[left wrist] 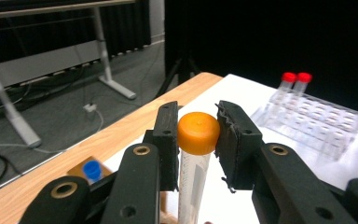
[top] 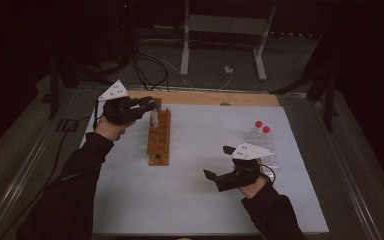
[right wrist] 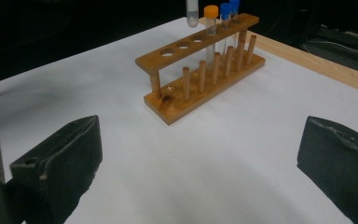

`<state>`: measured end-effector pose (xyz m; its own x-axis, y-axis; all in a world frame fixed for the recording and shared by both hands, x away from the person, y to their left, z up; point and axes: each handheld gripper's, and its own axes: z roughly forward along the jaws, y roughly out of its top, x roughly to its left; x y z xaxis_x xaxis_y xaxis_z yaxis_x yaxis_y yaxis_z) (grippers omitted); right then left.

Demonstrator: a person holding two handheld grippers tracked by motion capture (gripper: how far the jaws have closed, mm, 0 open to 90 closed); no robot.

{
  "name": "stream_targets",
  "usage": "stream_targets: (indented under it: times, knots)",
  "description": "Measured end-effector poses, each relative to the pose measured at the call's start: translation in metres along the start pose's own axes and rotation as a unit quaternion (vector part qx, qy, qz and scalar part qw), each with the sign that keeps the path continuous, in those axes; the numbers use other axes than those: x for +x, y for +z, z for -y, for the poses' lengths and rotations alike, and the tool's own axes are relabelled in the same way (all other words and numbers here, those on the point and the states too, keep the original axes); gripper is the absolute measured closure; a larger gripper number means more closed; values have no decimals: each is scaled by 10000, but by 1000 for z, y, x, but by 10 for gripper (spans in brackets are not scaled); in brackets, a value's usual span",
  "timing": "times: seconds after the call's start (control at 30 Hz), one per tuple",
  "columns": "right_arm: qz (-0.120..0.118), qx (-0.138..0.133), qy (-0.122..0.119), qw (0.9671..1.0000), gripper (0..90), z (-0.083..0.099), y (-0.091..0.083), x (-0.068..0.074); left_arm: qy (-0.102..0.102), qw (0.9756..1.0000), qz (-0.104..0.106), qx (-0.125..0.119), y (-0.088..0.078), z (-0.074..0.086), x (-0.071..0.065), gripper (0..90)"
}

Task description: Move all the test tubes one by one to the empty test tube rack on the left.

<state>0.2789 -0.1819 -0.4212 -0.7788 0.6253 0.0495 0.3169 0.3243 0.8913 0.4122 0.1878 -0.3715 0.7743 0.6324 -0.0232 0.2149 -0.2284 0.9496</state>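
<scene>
My left gripper [left wrist: 196, 122] is shut on the orange cap of a clear tube [left wrist: 192, 186], which hangs upright from the jaws. In the high view the left gripper [top: 150, 105] holds this tube [top: 155, 119] over the far end of a wooden tube rack [top: 158, 145]. In the right gripper view the tube's rounded bottom [right wrist: 192, 11] hangs just above the wooden rack [right wrist: 200, 91]. That rack holds an orange-capped tube [right wrist: 210, 18] and two blue-capped tubes [right wrist: 225, 13]. My right gripper [right wrist: 200, 158] stands open over the white mat with nothing between its pads, to the right of the rack [top: 219, 163].
A clear plastic rack [top: 260, 145] with two red-capped tubes [top: 262, 126] stands at the right of the white mat [top: 195, 195]. A wooden table edge [top: 205, 98] runs along the far side. Beyond it are floor cables and a metal table frame [top: 225, 30].
</scene>
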Motion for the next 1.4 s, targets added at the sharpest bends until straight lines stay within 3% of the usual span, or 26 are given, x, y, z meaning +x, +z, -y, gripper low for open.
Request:
stream_targets:
  times: [0.5,1.17,1.4]
  knots:
    - [-31,21,-12,10000,0,1,-1,-1,-150,9994,-290,134,14,22,13,714]
    - [-44,9,4,10000,0,2,-2,-1,-368,9977,-279,499,31,61,9,713]
    - [-63,7,-2,10000,0,2,-2,-1,-326,9973,-301,581,33,67,8,712]
